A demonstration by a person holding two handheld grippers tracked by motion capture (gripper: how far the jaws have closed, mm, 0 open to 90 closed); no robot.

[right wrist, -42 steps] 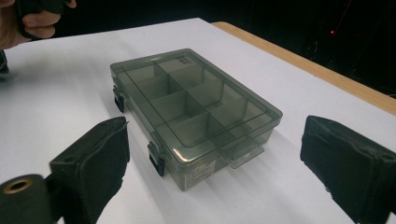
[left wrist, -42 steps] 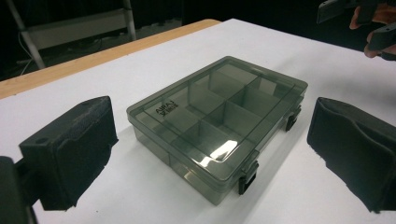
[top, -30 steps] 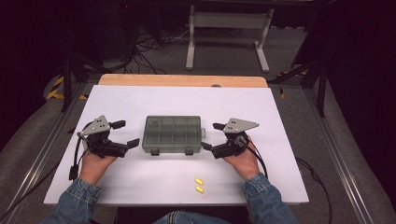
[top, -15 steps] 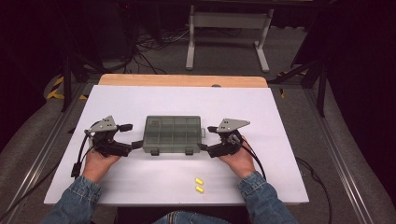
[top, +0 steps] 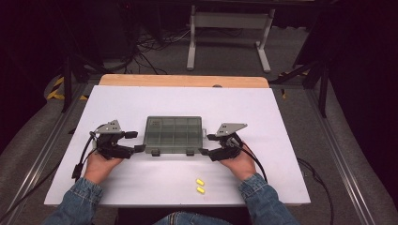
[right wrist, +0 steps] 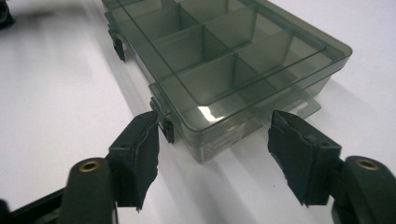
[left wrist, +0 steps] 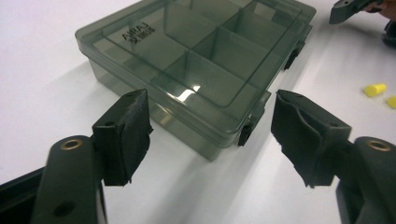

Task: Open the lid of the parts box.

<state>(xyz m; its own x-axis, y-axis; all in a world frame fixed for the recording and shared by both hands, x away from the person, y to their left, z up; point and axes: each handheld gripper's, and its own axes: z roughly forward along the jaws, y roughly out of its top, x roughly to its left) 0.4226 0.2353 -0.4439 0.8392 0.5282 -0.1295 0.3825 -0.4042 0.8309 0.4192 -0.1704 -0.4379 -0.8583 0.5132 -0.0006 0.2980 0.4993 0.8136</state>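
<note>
So on the left, the left hand-held gripper [top: 139, 142] sits on the white bench [top: 263, 112] with its jaws spread wide, pointing at the near left corner of the smoky grey compartment box [top: 173, 135]. The corner sits just ahead of the gap between the jaws, not touching either one. The box is closed, lying flat mid-bench, black latches on its near side. On the other side the right hand-held gripper [top: 206, 144] has its jaws apart too, lined up on the near right corner, close but apart. Two little yellow pieces [top: 200, 185] lie near the front edge, between the person's forearms
</note>
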